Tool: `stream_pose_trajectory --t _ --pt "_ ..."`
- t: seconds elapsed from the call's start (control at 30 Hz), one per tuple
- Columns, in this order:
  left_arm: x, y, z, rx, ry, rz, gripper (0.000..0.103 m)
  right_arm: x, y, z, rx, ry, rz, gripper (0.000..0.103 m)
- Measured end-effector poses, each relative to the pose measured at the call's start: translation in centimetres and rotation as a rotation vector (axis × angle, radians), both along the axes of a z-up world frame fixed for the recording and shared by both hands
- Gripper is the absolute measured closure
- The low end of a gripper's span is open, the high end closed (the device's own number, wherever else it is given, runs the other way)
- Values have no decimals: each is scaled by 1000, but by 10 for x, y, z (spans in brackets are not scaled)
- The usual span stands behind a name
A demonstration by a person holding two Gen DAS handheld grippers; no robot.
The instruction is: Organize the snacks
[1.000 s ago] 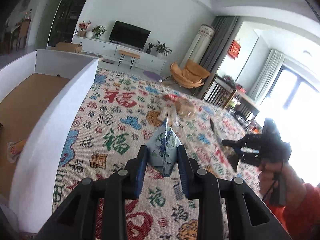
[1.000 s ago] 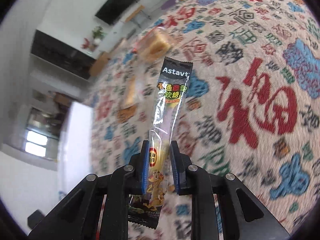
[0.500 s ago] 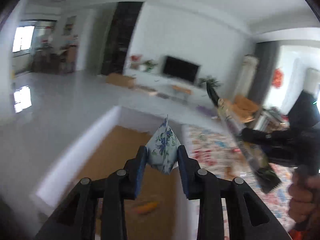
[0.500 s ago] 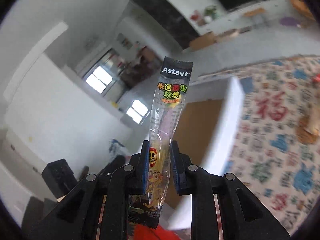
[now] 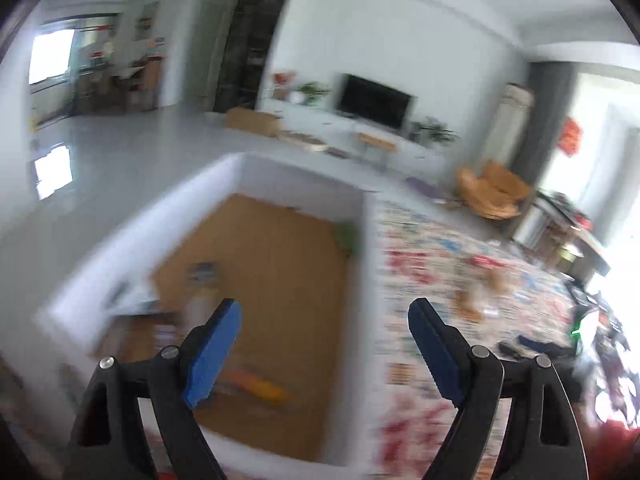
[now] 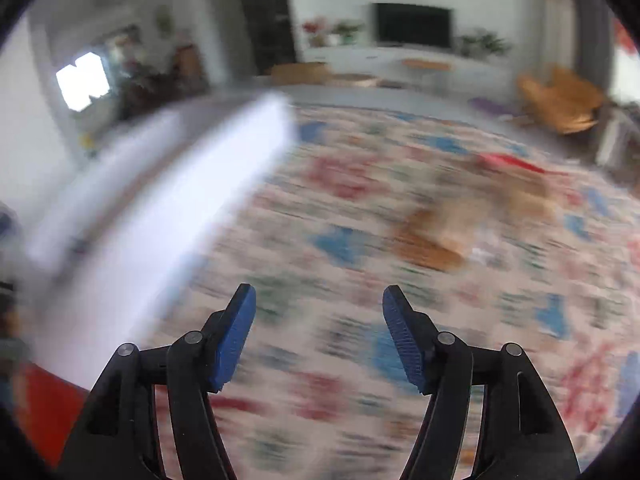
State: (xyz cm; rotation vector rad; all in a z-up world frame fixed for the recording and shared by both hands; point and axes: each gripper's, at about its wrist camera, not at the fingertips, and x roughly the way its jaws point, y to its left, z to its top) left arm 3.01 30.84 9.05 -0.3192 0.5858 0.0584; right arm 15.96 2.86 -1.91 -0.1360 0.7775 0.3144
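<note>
Right wrist view: right tongs (image 6: 318, 330) spread wide, empty — remaining snacks (image 6: 472, 220) lie ahead and slightly right on the patterned cloth (image 6: 344, 240). Left tongs (image 5: 324, 344) gape over the box (image 5: 280, 264) — right's nearer.

A bright living room, blurred by motion. A black television (image 5: 374, 100) stands on a long white cabinet (image 5: 352, 130) against the far white wall, with potted plants (image 5: 310, 90) beside it. An orange armchair (image 5: 494, 190) sits near a grey curtain (image 5: 544, 112). A tall dark shelf unit (image 5: 248, 40) rises at the left. The grey floor (image 5: 120, 160) reflects window light.
</note>
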Motion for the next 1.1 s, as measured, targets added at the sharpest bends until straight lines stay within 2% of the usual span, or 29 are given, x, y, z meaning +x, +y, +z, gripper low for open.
stream_pose_trajectory --t 0.07,0.17,0.2,0.3,0.43,0.5,0.53,0.57,0.63,0.67,0.77,0.87,1.1 --pt "14 -46 7 2 0 -98 13 0 -55 -23 -117 -10 -97 34" --pt "35 -116 4 7 10 -246 3 0 -130 -33 -189 -46 -204 34" --pt "41 -135 -2 6 17 -284 3 1 -152 -35 -196 -59 -239 34" --pt "78 -193 -35 18 62 -372 3 8 -204 -42 -197 -68 -323 34" --pt "131 -242 -88 91 165 -383 3 9 -261 -52 -199 -50 -402 34" --pt "154 -256 -113 140 206 -373 3 5 -282 -50 -96 -4 -389 34" --pt "167 -261 -125 172 233 -364 3 4 -288 -48 -44 5 -374 33" --pt "175 -262 -135 197 251 -358 3 5 -291 -49 -25 20 -377 27" --pt "186 -263 -158 230 293 -344 3 10 -292 -56 -30 72 -391 23" --pt "188 -262 -168 236 316 -339 3 11 -291 -57 -32 66 -388 22" --pt "186 -266 -173 279 320 -337 0 14 -291 -59 -38 69 -386 20" --pt "185 -264 -174 262 320 -337 0 15 -291 -59 -34 75 -374 16" --pt "188 -264 -173 262 321 -337 0 12 -292 -59 -34 78 -374 14"
